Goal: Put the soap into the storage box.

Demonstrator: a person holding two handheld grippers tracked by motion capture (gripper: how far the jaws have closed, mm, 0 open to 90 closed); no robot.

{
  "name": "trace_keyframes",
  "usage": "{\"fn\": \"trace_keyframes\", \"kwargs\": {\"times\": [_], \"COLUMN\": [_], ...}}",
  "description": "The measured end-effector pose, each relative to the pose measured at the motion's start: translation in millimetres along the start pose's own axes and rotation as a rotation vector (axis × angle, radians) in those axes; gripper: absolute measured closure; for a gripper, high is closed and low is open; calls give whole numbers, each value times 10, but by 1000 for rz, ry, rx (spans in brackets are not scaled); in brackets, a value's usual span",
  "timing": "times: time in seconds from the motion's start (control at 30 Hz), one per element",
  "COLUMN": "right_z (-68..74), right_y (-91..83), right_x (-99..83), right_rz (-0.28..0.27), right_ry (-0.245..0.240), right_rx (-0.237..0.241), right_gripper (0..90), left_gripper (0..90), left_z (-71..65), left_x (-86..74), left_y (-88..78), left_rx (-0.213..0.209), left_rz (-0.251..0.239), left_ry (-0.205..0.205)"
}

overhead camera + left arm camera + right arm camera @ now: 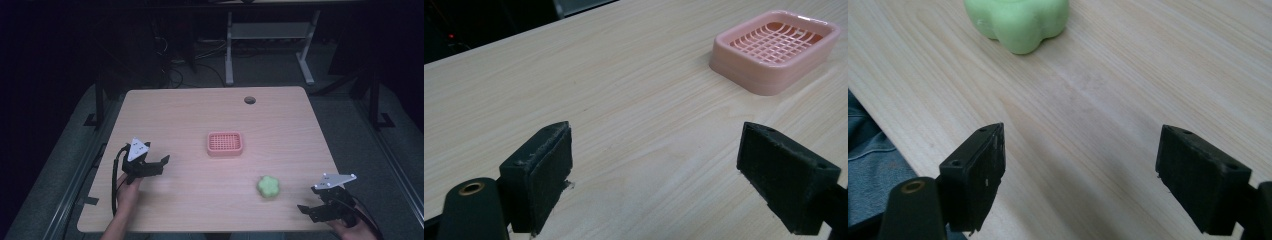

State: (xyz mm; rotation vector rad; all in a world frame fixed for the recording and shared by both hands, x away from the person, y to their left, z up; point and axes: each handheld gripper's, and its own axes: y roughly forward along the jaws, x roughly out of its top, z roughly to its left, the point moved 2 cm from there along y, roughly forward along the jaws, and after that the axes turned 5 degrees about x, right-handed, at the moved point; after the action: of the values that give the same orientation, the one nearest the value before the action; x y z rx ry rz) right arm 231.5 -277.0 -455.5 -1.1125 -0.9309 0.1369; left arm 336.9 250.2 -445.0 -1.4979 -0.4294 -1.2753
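- Soap, green and flower-shaped, lies on the counter just ahead of my right gripper fingers, a little to their left, not touching them.
- Pink soap dish stands empty ahead of my left gripper fingers, toward their right side, well apart.
- I see both pairs of fingers spread wide with only bare counter between them; they grip nothing.
- At the left of the right gripper view I see blue denim past the counter edge.
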Motion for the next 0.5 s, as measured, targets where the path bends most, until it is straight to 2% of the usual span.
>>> {"fn": "trace_keyframes", "kwargs": {"times": [0.27, 0.5], "right_z": [58, 104], "right_y": [51, 77], "right_x": [170, 316], "right_rz": [32, 52], "right_ry": [-36, -65], "right_rx": [18, 16], "right_gripper": [189, 180], "left_gripper": [143, 143], "left_z": [1, 12], "left_x": [1, 2], "left_y": [-3, -6], "left_rx": [1, 3], "left_rz": [-3, -6], "left_ry": [2, 2]}}
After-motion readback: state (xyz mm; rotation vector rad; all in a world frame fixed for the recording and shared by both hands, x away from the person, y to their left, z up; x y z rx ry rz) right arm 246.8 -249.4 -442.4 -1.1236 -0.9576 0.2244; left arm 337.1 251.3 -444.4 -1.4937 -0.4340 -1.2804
